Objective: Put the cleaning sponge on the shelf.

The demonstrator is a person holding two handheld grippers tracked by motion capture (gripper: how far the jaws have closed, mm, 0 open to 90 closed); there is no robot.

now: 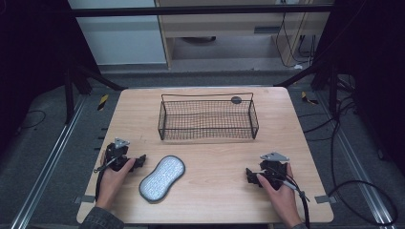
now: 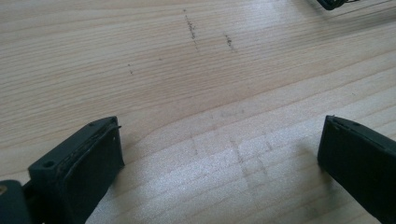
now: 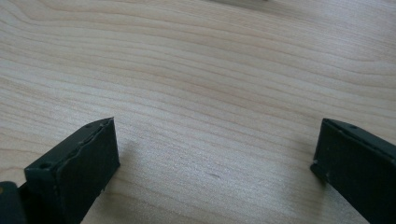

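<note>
Left tongs [image 1: 138,161], right tongs [image 1: 250,174] agape; basket [image 1: 207,119] beyond.

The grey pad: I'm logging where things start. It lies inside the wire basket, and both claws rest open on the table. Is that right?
Not quite. The grey pad lies on the bare table, nearer the person than the wire basket, beside the left claw, as the high view shows. Both claws do rest open, the right claw too.
</note>
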